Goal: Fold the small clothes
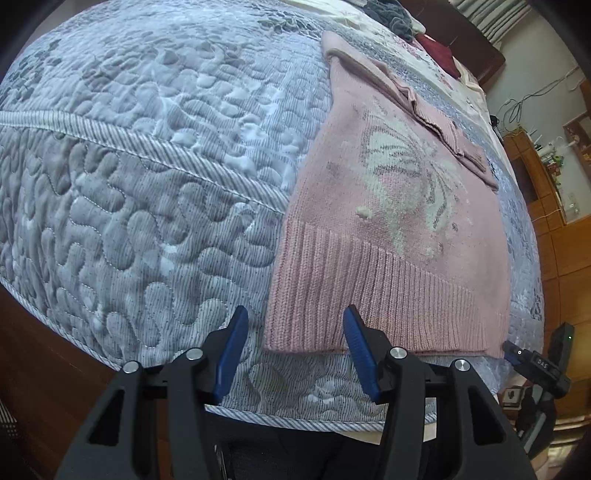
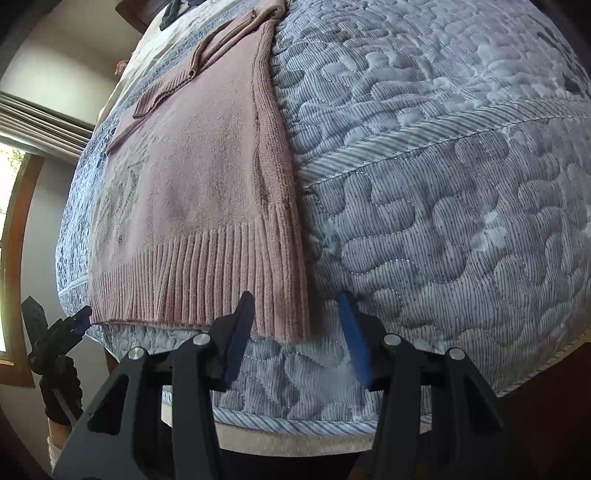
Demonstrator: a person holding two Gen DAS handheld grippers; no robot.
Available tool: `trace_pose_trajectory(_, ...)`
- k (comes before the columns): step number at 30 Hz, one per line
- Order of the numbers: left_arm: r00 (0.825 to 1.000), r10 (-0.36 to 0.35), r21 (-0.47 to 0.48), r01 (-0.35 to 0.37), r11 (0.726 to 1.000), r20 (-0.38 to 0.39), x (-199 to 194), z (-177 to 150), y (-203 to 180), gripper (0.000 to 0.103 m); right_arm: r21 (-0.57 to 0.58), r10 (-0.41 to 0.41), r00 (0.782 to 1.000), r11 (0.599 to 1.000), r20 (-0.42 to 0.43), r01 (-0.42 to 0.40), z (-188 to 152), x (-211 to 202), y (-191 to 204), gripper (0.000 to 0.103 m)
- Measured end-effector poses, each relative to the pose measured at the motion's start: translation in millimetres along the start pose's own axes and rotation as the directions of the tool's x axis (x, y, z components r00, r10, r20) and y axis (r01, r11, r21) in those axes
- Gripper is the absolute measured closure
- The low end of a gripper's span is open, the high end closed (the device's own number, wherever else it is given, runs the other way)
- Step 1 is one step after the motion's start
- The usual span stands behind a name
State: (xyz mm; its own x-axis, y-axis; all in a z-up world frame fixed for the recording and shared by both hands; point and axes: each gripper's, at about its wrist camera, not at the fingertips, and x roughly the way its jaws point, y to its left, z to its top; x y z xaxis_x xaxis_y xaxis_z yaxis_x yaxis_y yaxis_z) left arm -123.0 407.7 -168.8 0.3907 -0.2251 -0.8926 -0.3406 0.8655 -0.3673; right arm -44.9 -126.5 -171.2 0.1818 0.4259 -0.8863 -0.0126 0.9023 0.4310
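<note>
A pink knitted sweater (image 1: 388, 229) with a white butterfly pattern lies flat on the quilted bed, its ribbed hem toward me and a sleeve folded across its top. My left gripper (image 1: 293, 317) is open, its blue pads straddling the hem's left corner, nothing held. In the right wrist view the same sweater (image 2: 199, 184) shows its right side folded inward as a strip. My right gripper (image 2: 297, 304) is open over the hem's right corner. Each gripper appears in the other's view: the right gripper (image 1: 517, 352) and the left gripper (image 2: 79, 319).
The grey-blue quilted bedspread (image 1: 147, 166) covers the bed, its piped edge (image 1: 314, 422) just before my fingers. Other clothes (image 1: 395, 18), grey and dark red, lie at the far end. Wooden furniture (image 1: 546, 206) stands right; a window (image 2: 14, 229) is at left.
</note>
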Motion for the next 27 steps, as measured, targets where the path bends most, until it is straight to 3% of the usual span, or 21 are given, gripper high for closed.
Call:
trace_pose_trajectory(10, 0.998, -0.065, -0.048, 0.064, 0.997, -0.022, 16.9, 3.2, -1.0, 0.051, -0.017, 0.052, 0.998, 0.998, -0.033, -0.052, 2.8, 8.7, 7.6, 0.057)
trace_pose_trajectory(12, 0.997, -0.07, -0.063, 0.069, 0.996, -0.019, 16.1, 3.3, 1.8, 0.059, -0.014, 0.062, 0.997, 0.998, -0.042, -0.062, 2.6, 9.9, 6.0, 0.061)
trace_pose_trajectory(16, 0.993, -0.114, -0.085, 0.112, 0.99, -0.022, 13.7, 3.1, 6.6, 0.082, 0.009, 0.096, 0.994, 0.995, -0.057, -0.095, 1.7, 10.1, 2.1, 0.092)
trace_pose_trajectory(20, 0.993, -0.116, -0.062, 0.115, 0.991, -0.005, 7.2, 1.2, 2.2, 0.092, 0.034, 0.134, 0.99, 0.991, -0.047, -0.132, 0.2, 3.6, -4.3, 0.093)
trace_pose_trajectory(27, 0.974, -0.218, -0.059, 0.221, 0.973, 0.057, -22.6, 9.3, 0.1, 0.096, 0.063, 0.277, 0.961, 0.959, 0.005, -0.276, 9.3, -25.8, -7.2, 0.094)
